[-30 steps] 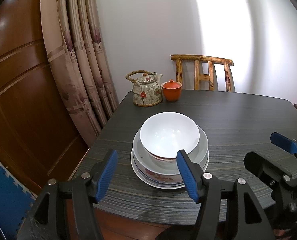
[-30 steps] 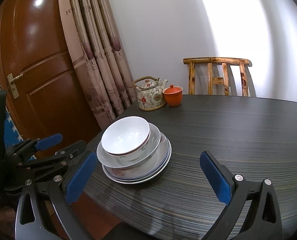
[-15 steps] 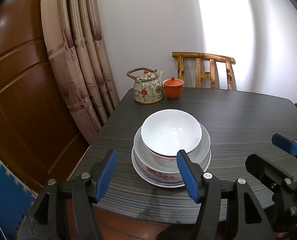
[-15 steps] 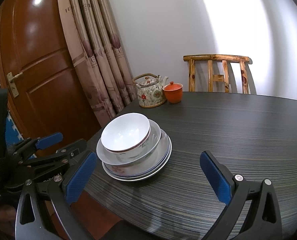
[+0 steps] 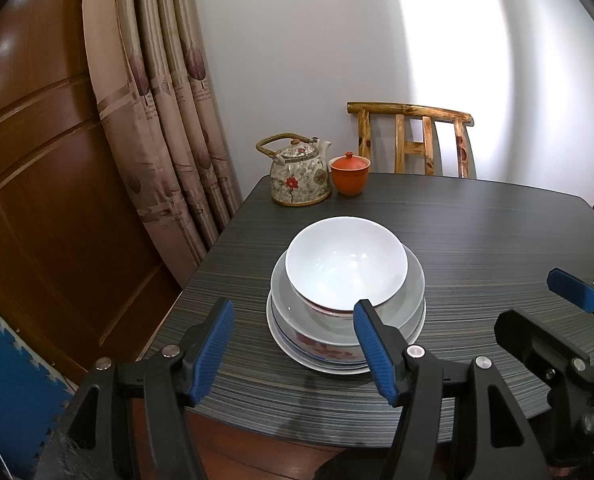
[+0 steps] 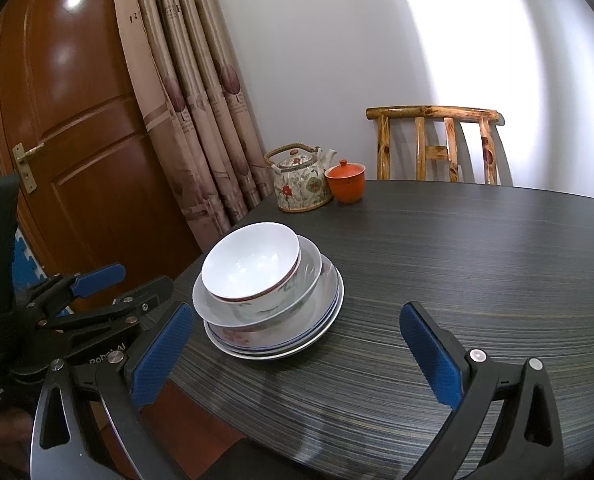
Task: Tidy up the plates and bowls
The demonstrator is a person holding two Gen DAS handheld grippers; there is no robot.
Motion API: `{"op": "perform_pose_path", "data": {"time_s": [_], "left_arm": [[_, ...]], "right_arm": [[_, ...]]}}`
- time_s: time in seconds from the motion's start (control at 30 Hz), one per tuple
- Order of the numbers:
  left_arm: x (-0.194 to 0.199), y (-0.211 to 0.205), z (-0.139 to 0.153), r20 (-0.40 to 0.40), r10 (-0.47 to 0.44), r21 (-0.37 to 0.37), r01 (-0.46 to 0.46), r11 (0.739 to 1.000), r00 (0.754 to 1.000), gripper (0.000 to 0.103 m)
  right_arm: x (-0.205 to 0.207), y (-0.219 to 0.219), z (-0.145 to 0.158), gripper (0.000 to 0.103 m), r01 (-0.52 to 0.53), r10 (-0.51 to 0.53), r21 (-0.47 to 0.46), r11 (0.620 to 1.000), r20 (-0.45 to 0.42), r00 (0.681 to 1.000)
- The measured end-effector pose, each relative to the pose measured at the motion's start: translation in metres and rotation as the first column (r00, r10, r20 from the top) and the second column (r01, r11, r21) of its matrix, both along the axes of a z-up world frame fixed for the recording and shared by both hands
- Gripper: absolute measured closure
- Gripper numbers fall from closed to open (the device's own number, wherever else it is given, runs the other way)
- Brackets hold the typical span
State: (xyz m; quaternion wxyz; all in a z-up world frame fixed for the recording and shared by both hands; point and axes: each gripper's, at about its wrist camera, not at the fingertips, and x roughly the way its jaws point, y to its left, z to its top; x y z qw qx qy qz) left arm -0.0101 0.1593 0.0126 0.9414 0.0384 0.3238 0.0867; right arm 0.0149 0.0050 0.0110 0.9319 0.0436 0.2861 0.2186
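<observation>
**A:** Where does the crockery sit?

**B:** A stack stands on the dark striped table (image 5: pixel 497 232), near its curtain-side edge: a small white bowl (image 5: pixel 345 264) nests in a wider white bowl (image 5: pixel 411 292), which rests on a flowered bowl (image 5: pixel 321 346) and flat plates (image 6: pixel 329 312) beneath. Beyond the stack, at the table's far corner, a floral teapot (image 5: pixel 300 178) stands just beside an orange lidded cup (image 5: pixel 349 176). A wooden chair (image 5: pixel 413 140) stands behind the table.

**A:** And the grippers?

**B:** Both hang short of the stack, off the table's near edge, touching nothing. The left gripper (image 5: pixel 293 350) has its blue pads spread wide and empty. The right gripper (image 6: pixel 297 356) is spread wider still, also empty.

**A:** Which is better placed?

**B:** The left, by my reading. In its wrist view the stack lies almost straight ahead, slightly right of centre, with the right pad overlapping the stack's near rim in the picture. From the right wrist view the stack lies ahead and to the left, close to that gripper's left pad, with open table ahead of the right pad.

**A:** Any long axis to line up?

**B:** None; the pieces are round. What likely matters is catching the top bowl's near rim, so the left gripper would need to advance and narrow on the wall.
</observation>
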Motion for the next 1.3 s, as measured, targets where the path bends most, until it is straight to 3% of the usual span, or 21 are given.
{"op": "perform_pose_path", "data": {"time_s": [1.3], "left_arm": [[0.0004, 0.0006, -0.0043, -0.018, 0.003, 0.007, -0.002, 1.000, 1.000, 0.039]], "right_arm": [[0.0032, 0.0007, -0.0022, 0.000, -0.003, 0.003, -0.002, 1.000, -0.024, 1.000]]}}
